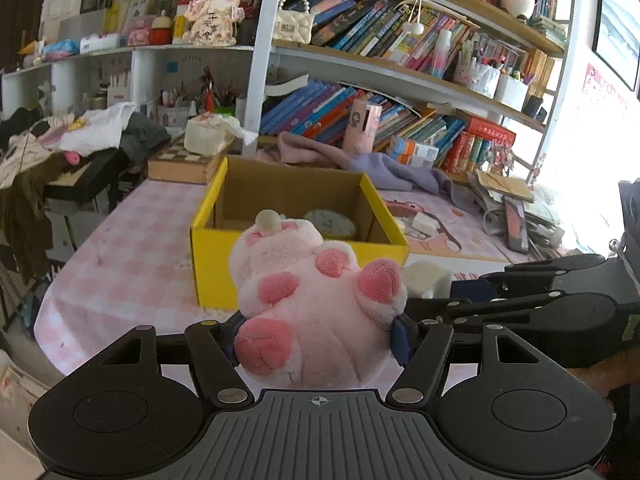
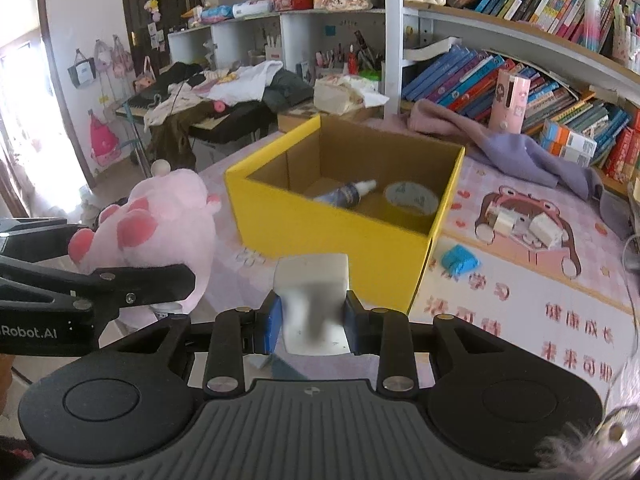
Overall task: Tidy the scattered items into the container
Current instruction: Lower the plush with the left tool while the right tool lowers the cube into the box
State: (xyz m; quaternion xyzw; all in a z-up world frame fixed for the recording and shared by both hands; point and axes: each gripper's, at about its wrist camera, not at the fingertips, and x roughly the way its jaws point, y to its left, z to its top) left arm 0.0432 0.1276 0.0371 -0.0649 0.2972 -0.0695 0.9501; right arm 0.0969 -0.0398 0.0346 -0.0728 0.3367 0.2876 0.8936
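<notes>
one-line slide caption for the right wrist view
Right gripper clamps a white block before the yellow box.

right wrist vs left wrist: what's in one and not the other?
Right wrist only: a bottle lying inside the yellow box, a blue item on the mat, and the right gripper shut on a white block.
Left wrist only: the left gripper clamping the pink plush seen head-on, and a dark phone-like slab by the paper stack.
Both: box, plush, tape roll, white block, bookshelves.
</notes>
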